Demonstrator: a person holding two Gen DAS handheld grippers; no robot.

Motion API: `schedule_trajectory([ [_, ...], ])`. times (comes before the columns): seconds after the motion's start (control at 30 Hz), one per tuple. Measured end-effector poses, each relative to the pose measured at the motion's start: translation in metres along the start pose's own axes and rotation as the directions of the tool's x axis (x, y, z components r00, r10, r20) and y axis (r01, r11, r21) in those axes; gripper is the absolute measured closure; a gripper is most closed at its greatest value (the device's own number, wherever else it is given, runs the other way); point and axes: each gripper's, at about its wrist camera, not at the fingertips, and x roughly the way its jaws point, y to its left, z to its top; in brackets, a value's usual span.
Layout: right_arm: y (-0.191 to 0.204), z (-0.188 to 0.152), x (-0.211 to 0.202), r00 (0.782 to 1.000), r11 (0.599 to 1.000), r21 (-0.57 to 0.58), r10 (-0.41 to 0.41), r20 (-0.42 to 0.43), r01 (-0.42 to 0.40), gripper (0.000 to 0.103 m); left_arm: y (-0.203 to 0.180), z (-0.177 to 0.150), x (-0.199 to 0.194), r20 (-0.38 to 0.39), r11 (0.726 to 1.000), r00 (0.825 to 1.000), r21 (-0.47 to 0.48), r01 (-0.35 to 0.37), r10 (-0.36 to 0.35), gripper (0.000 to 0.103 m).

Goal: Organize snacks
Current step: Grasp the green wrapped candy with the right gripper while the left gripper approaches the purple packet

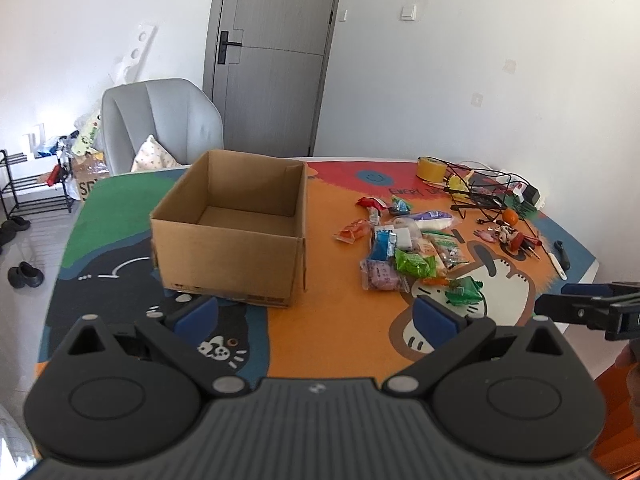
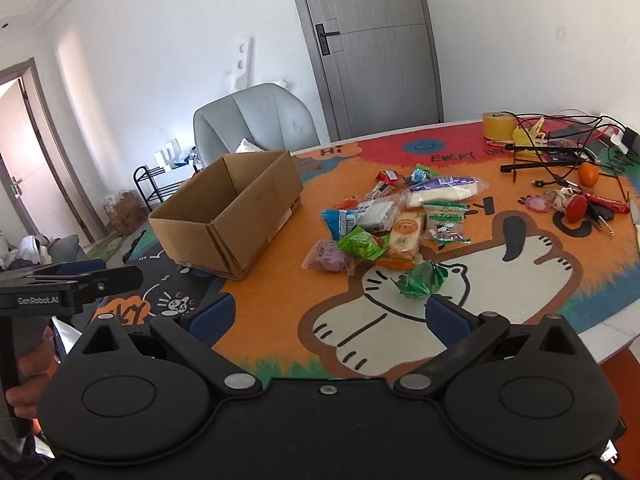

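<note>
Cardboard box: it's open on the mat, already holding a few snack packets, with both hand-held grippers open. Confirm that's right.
One thing is wrong: the cardboard box is empty. The left wrist view shows its bare floor, and the snack packets all lie on the mat to its right. Otherwise right: left hand-held gripper and right hand-held gripper are open.

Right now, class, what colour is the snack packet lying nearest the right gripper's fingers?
Green, clearest in the right wrist view.
</note>
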Motion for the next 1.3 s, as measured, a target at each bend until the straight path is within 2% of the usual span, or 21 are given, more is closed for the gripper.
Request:
schedule_trajectory([
  [0.17, -0.007, -0.001, 0.012, 0.999, 0.999, -0.007, -0.034, 0.020, 0.034, 0.001, -0.002, 0.001, 0.015, 0.012, 1.000, 1.000, -0.016, 0.009, -0.009, 0.000],
  [0.37, -0.025, -0.006, 0.032, 0.999, 0.998, 0.036, -0.045, -0.007, 0.046, 0.015, -0.015, 0.000, 0.036, 0.023, 0.999, 0.999, -0.011, 0.036, -0.036, 0.001],
  [0.57, -0.043, -0.009, 0.050, 0.998, 0.994, 0.087, -0.066, 0.012, 0.064, 0.027, -0.031, 0.001, 0.067, 0.025, 0.996, 0.996, -0.029, 0.085, -0.085, 0.006],
  [0.7, -0.058, -0.013, 0.066, 0.998, 0.988, 0.141, -0.064, -0.004, 0.064, 0.033, -0.048, 0.003, 0.088, 0.006, 0.994, 0.994, 0.001, 0.107, -0.107, 0.014],
  [0.87, -0.074, -0.019, 0.081, 0.998, 0.980, 0.185, -0.070, -0.006, 0.070, 0.037, -0.055, 0.003, 0.117, -0.024, 0.994, 0.993, 0.002, 0.113, -0.113, 0.018],
  [1.0, -0.085, -0.024, 0.095, 0.997, 0.973, 0.217, -0.069, -0.031, 0.074, 0.047, -0.059, 0.002, 0.142, -0.060, 0.994, 0.993, 0.000, 0.106, -0.106, 0.021],
  [1.3, -0.093, -0.025, 0.116, 0.998, 0.968, 0.243, -0.050, -0.038, 0.058, 0.048, -0.065, 0.001, 0.188, -0.125, 0.996, 0.988, -0.010, 0.090, -0.091, 0.024],
])
